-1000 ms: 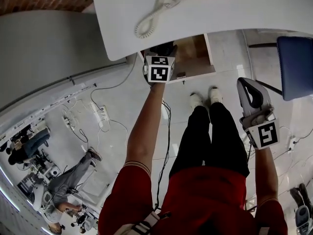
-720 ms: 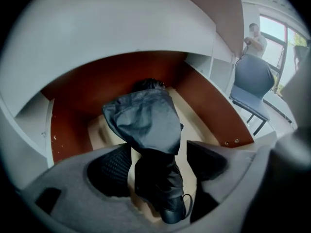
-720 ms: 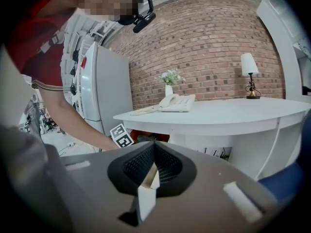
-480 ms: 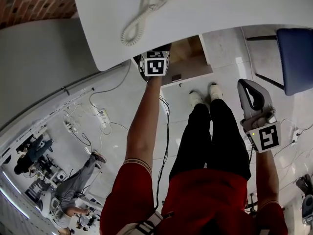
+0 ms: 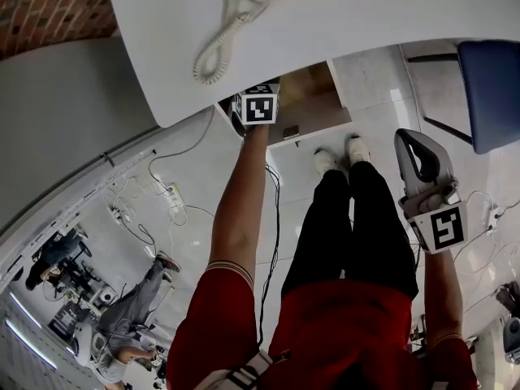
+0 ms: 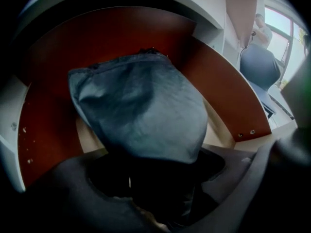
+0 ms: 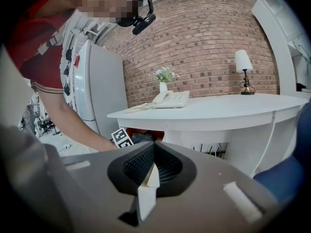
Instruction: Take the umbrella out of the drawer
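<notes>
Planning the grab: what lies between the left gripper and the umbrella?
Nothing. In the left gripper view, the umbrella sits directly between the closing jaws of the left gripper.

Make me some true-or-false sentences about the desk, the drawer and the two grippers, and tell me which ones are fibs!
1. A telephone sits on the white desk. True.
2. The drawer under the desk is shut. False: it stands open.
3. The right gripper has its fingers together with nothing between them. True.
4. The left gripper rests on top of the desk. False: it reaches into the drawer, its fingers closing with the blue-grey umbrella between them.
5. The lamp stands on the floor. False: it stands on the desk.
</notes>
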Tool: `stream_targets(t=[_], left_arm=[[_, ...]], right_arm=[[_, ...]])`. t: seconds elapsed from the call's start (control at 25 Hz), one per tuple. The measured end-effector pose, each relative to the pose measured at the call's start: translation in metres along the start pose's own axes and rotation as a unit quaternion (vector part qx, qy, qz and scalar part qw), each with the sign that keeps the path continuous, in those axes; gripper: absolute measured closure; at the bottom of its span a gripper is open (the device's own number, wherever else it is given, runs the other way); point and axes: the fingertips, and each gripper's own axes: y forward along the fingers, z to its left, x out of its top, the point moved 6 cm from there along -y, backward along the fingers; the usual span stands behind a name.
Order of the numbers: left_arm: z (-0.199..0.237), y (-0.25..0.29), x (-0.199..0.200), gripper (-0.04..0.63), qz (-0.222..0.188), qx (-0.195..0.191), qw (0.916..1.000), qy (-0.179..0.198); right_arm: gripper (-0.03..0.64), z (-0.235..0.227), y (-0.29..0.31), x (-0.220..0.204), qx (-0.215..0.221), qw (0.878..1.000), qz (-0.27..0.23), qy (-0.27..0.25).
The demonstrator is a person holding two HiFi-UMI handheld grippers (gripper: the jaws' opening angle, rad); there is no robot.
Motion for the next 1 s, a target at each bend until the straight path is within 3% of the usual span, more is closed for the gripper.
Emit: stream_targets(t=[0.12, 0.32, 0.64, 1.0], left_arm=[[-0.004, 0.000, -0.002, 0.313, -0.005, -0.010, 0.9999, -0.003], [-0.003, 0.000, -0.006, 0.337, 0.011, -0.039, 0.9992, -0.003], [-0.010, -0.017, -0.007, 0.347, 0.070, -0.077, 0.9931, 0.055], [-0.024, -0.052, -0.005, 0.348, 0.094, -0.122, 0.9841, 0.088]], right_arm=[[0.604, 0.000, 0.001, -0.002, 0.000, 1.000, 0.001, 0.003], [0.604, 0.002, 0.002, -0.002, 0.011, 1.000, -0.003, 0.004], [0.604, 0.007, 0.000, 0.011, 0.022, 1.000, -0.015, -0.002], [0.604, 0.014, -0.014, 0.020, 0.021, 0.999, -0.025, -0.001]])
